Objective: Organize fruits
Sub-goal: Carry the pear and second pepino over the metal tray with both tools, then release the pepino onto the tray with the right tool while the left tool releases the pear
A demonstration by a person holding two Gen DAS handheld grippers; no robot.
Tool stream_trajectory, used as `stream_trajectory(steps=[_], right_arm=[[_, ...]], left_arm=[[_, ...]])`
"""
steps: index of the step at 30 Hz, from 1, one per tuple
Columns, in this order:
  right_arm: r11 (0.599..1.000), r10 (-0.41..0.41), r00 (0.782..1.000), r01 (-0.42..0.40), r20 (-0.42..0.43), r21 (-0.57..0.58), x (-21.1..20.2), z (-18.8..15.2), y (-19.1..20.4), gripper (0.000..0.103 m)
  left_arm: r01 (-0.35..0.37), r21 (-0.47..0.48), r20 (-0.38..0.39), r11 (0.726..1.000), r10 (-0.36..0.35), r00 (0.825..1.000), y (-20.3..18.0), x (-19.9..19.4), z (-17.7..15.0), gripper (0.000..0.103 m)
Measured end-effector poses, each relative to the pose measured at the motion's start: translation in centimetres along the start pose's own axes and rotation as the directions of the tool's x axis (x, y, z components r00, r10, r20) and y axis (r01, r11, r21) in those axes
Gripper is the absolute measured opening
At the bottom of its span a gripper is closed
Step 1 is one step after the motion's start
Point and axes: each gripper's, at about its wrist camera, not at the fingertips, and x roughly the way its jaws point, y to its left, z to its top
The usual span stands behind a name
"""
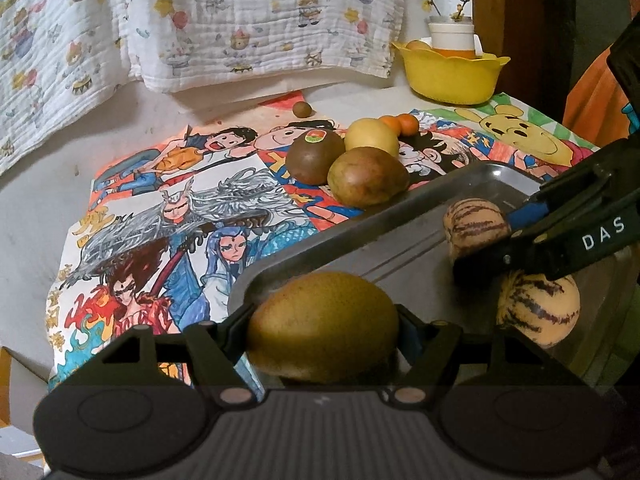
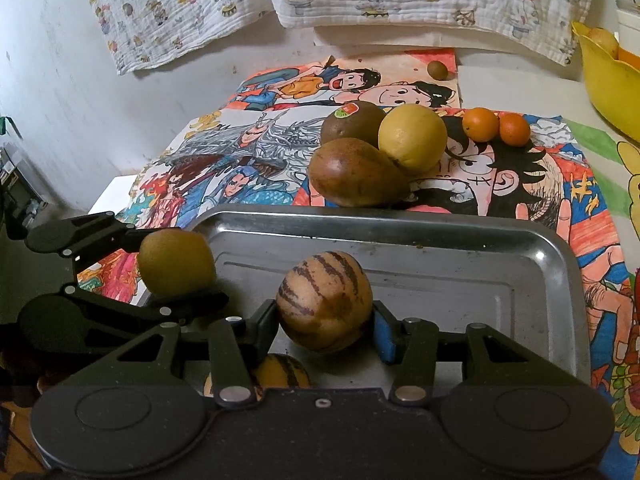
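while loose fruit crowds the bench past the tray's far rim, my left tongs clamp a green-brown fruit at its left edge, my right tongs clamp a striped melon over its middle.

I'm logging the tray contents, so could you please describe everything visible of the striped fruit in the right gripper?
The striped fruit is round, tan-orange with dark purple streaks and smooth skin. The right gripper holds it between its fingers, over the metal tray. A second striped fruit lies below it, on the near side.
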Motion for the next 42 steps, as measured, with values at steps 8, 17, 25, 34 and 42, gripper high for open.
stream_trajectory(steps=[8, 17, 25, 34, 42], right_arm=[[1.0, -0.006, 1.0, 0.006, 0.004, -0.001, -0.2, -0.1, 0.0, 0.053], [1.0, 0.003, 1.0, -0.004, 0.028, 0.017, -1.0, -0.5, -0.4, 0.058], [0.999, 0.029, 0.997, -0.031, 0.067, 0.029, -2.4, -1.3, -0.3, 0.071], [0.999, 0.05, 0.987, -0.049, 0.152, -0.015, -5.1, -2.9, 0.5, 0.089], [0.992, 0.085, 0.982, -0.068, 0.169, -0.102, -7.0, -5.2, 1.6, 0.1]], left_arm=[[0.019, -0.024, 0.004, 1.0, -0.019, 1.0, 0.5, -0.2, -0.3, 0.077], [0.025, -0.056, 0.023, 0.998, -0.024, 0.999, 0.9, -1.5, -0.6, 0.084], [0.004, -0.065, 0.074, 0.998, 0.001, 0.997, 0.9, -4.0, -1.3, 0.093], [-0.001, -0.139, 0.115, 0.99, 0.017, 0.993, 1.7, -6.9, -2.6, 0.1], [0.021, -0.081, 0.129, 0.997, -0.011, 0.992, 0.1, -8.6, -4.6, 0.101]])
